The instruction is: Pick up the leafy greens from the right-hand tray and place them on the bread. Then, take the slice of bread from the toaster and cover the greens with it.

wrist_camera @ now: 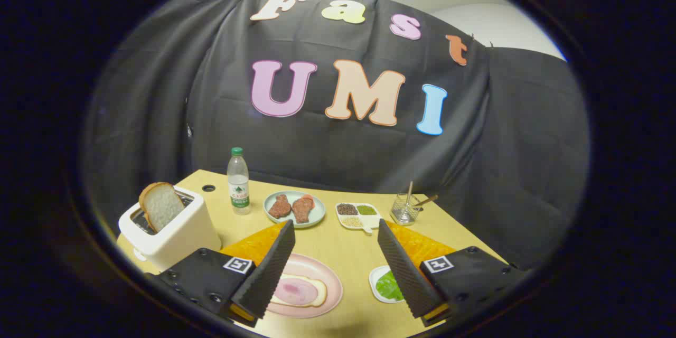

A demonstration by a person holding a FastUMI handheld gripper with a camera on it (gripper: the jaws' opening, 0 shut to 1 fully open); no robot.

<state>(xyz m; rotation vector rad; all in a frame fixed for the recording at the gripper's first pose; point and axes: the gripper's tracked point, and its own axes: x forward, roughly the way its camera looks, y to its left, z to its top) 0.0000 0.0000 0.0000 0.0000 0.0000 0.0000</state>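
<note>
My gripper (336, 235) is open and hangs above the table with nothing between its fingers. Below the left finger (269, 269) a pink plate (332, 282) holds a bread slice (317, 296) topped with a round of ham (296, 291). The leafy greens (388, 286) lie on a small white tray (376, 278), partly hidden behind the right finger (401, 266). To the left stands a white toaster (177, 235) with a slice of bread (160, 205) sticking up out of its slot.
Beyond the fingers stand a water bottle (238, 181), a pale plate with two meat pieces (293, 207), a divided white dish of grains (358, 215) and a glass with sticks (405, 207). An orange mat (422, 247) lies under the plates. The table edge (470, 236) falls off to the right.
</note>
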